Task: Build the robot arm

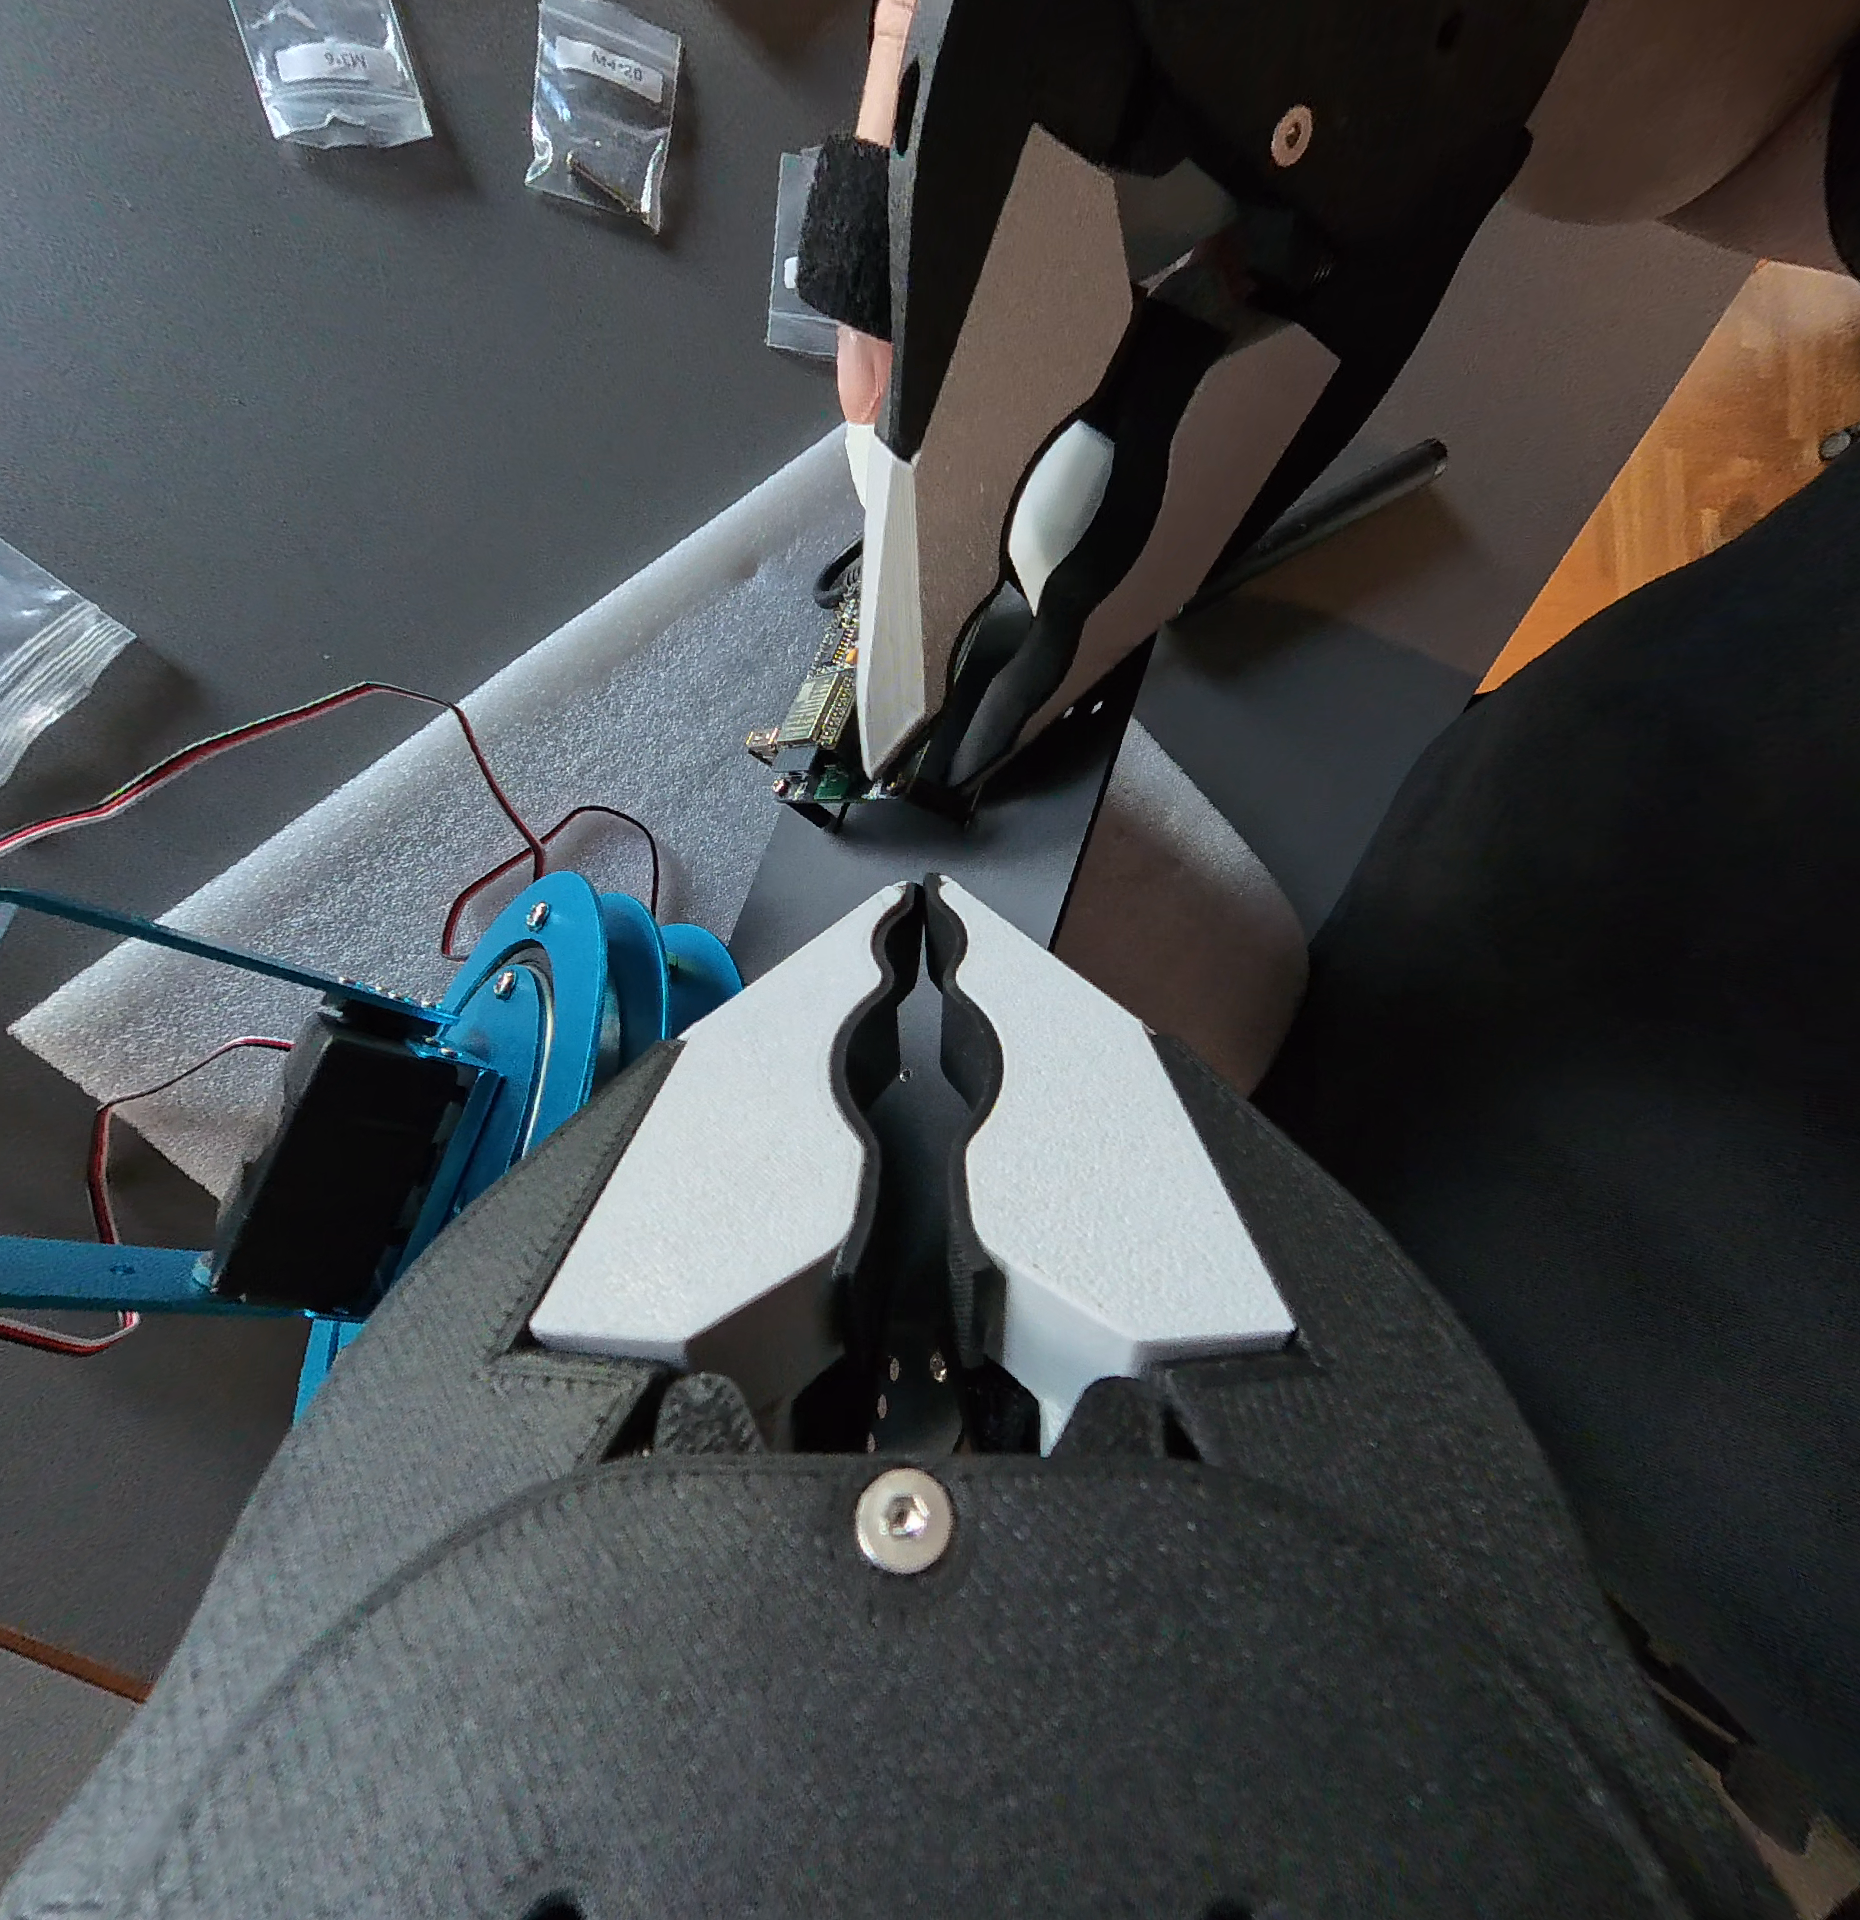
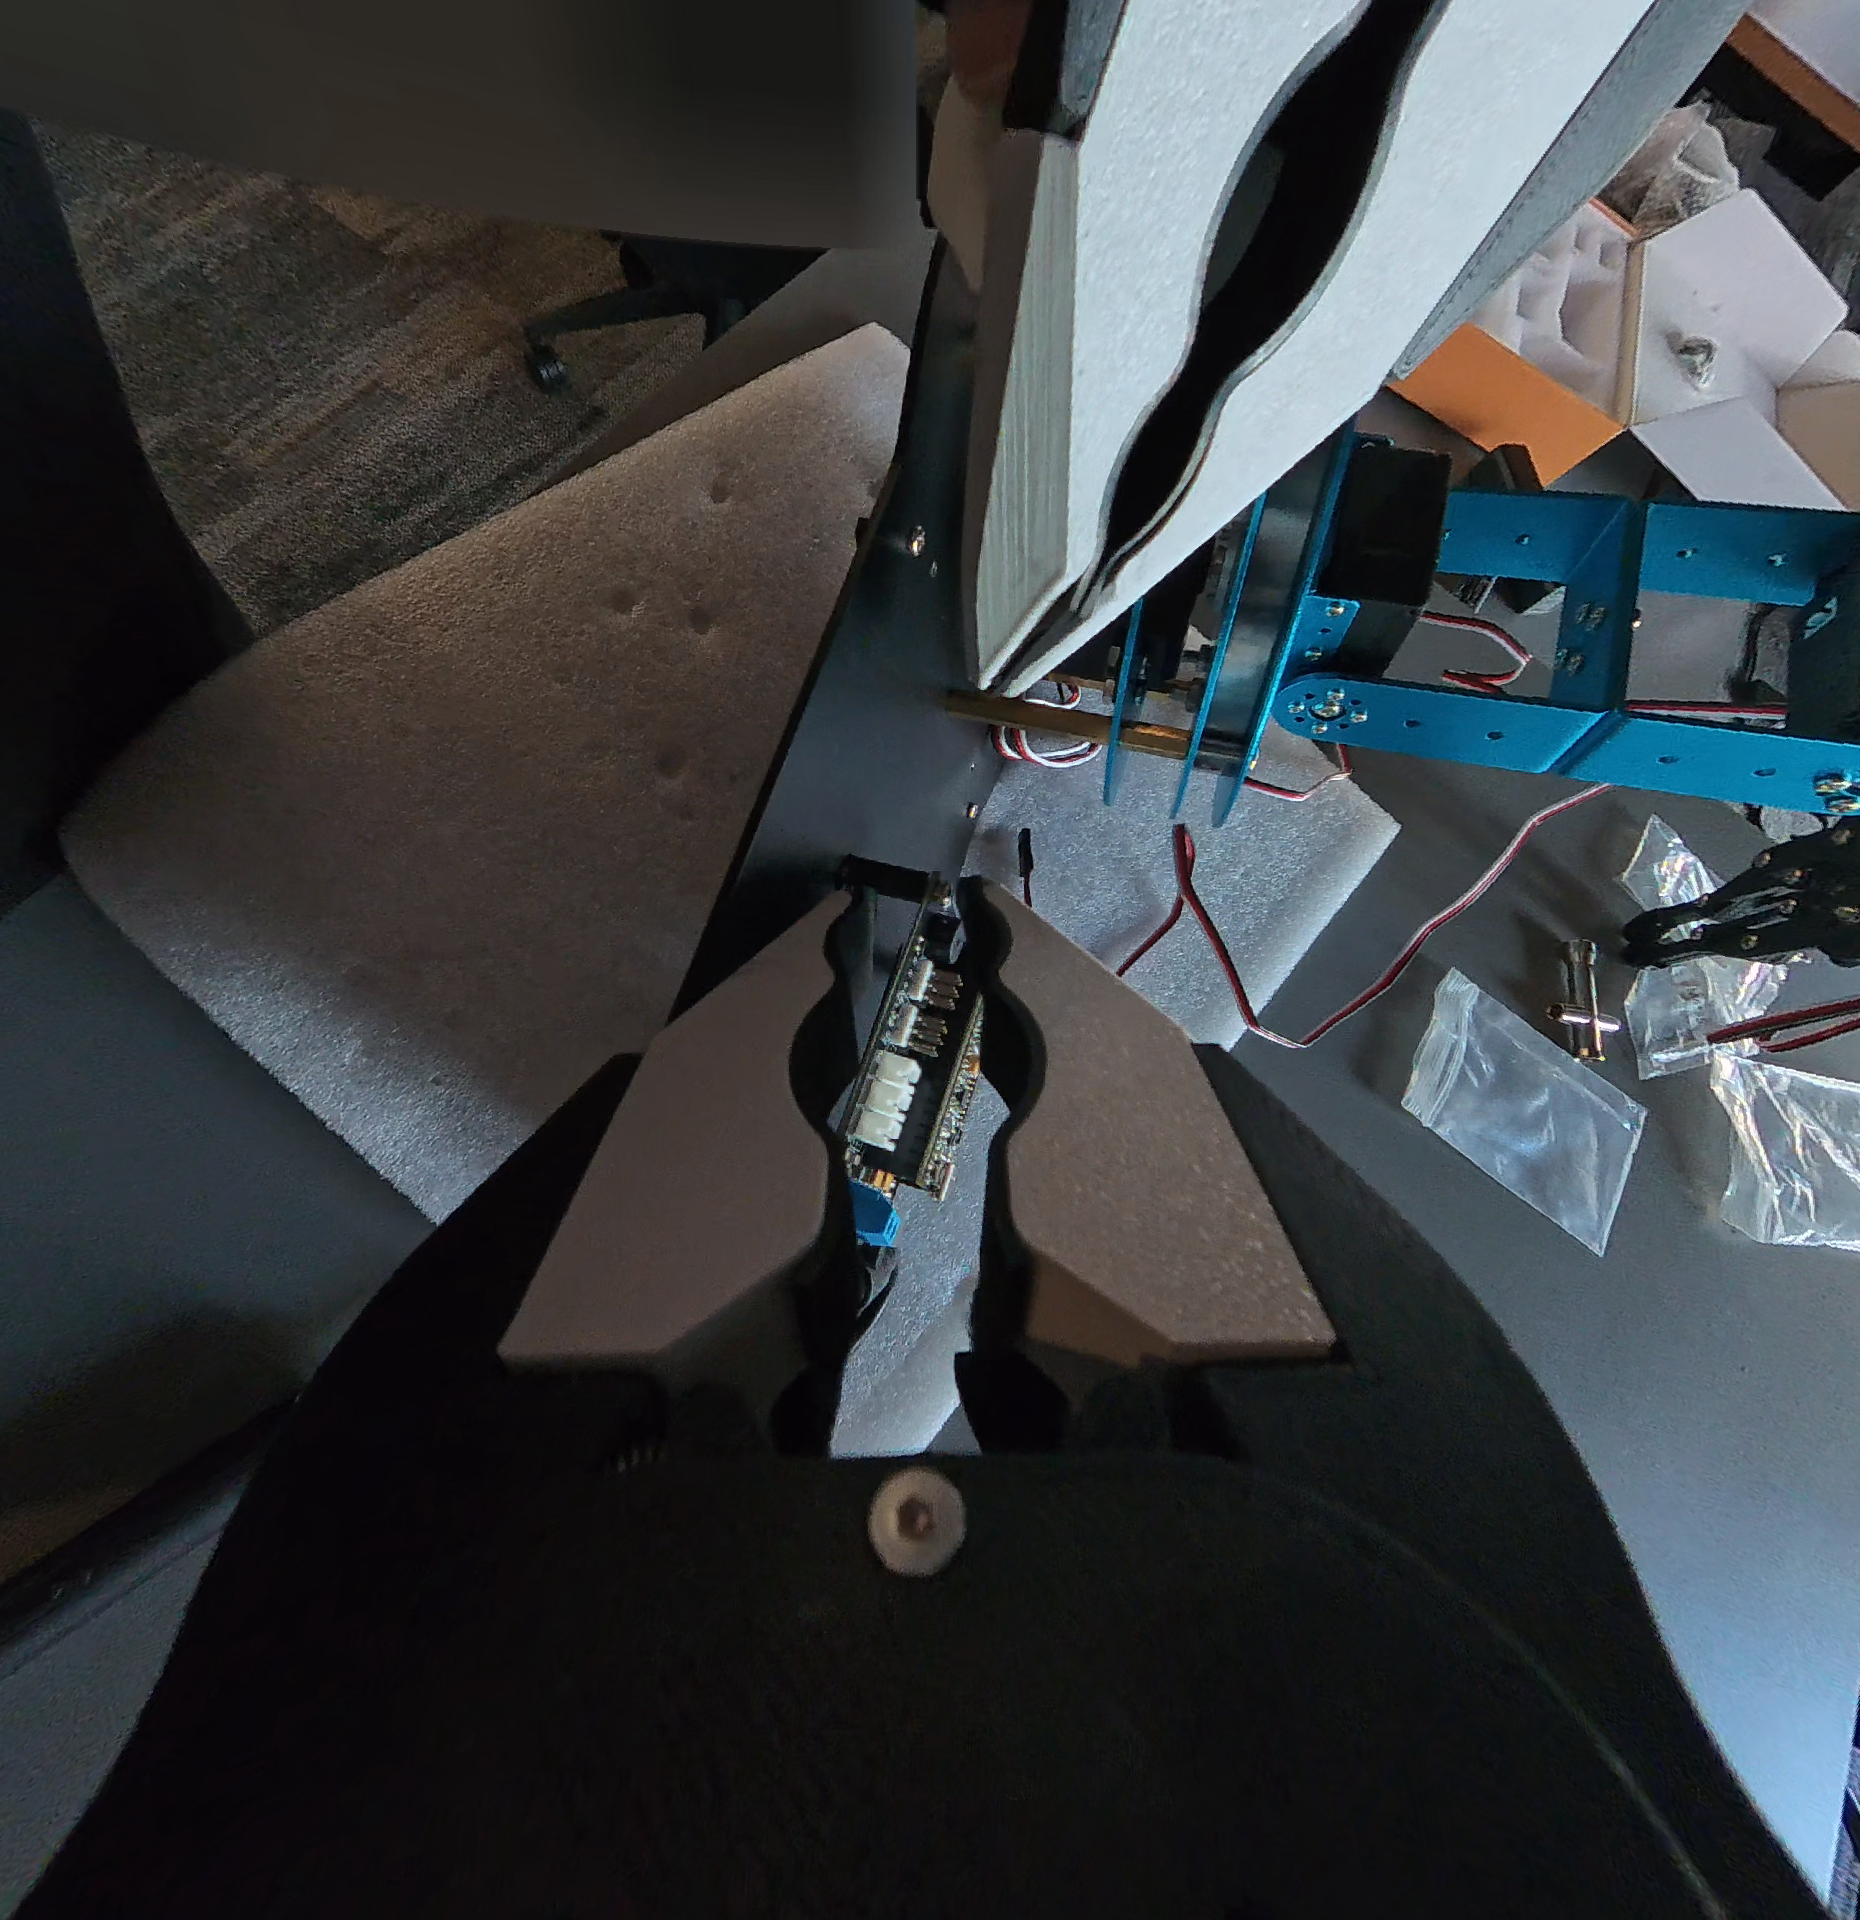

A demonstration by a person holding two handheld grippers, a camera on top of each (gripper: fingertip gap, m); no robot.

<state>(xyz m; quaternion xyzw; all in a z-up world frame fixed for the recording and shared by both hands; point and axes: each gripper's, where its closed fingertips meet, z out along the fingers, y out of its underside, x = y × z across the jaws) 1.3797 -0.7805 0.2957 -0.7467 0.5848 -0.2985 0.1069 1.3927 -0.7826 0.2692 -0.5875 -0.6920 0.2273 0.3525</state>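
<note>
My left gripper (image 1: 924,888) is shut on the edge of a thin black base plate (image 1: 1009,862). A blue metal robot arm (image 1: 552,987) with a black servo is fixed to that plate. My right gripper (image 2: 921,894) is shut on a green circuit board (image 2: 910,1049) and holds it against the plate (image 2: 874,727). The left wrist view shows the right gripper (image 1: 905,764) coming down from above onto the board (image 1: 817,717). The right wrist view shows the left gripper (image 2: 1019,665) just beyond the board, beside the blue arm (image 2: 1528,717) on its brass standoffs.
A white foam sheet (image 2: 490,727) lies under the plate on a grey table. Red servo wires (image 1: 490,769) trail over it. Small plastic bags (image 1: 604,114) (image 2: 1523,1107), a black claw part (image 2: 1778,904) and open boxes (image 2: 1715,343) lie around. A dark chair (image 1: 1632,1039) stands at the table's edge. The grippers are tip to tip, or close to it.
</note>
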